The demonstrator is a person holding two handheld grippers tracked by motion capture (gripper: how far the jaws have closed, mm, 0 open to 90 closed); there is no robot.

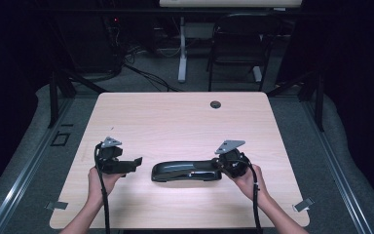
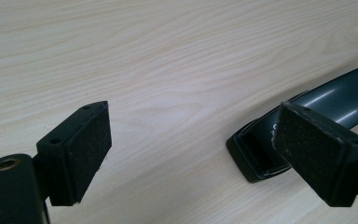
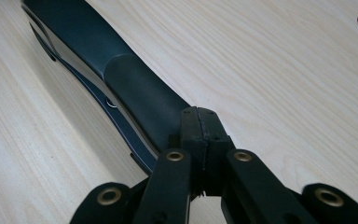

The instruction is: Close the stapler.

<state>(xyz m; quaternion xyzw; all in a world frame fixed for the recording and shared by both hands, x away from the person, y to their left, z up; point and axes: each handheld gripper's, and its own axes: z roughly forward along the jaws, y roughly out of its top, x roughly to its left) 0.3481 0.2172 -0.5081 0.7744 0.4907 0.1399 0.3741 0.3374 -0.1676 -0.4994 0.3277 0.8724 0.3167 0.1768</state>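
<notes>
Our right gripper (image 3: 199, 122) rests shut at the black handle's (image 1: 185, 171) end; our left gripper (image 2: 191, 149) gapes empty; we should straddle the near end squarely before closing

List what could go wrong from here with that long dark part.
1. The right gripper, jaws shut, sits at one end of the dark part; a push there could slide or swing it.
2. The left gripper is open beside the other end, not around it; closing now would probably miss.

A dim lab: a bare wooden table (image 1: 175, 117), a black chair (image 1: 238, 44) and floor cables (image 1: 146, 73) behind.
</notes>
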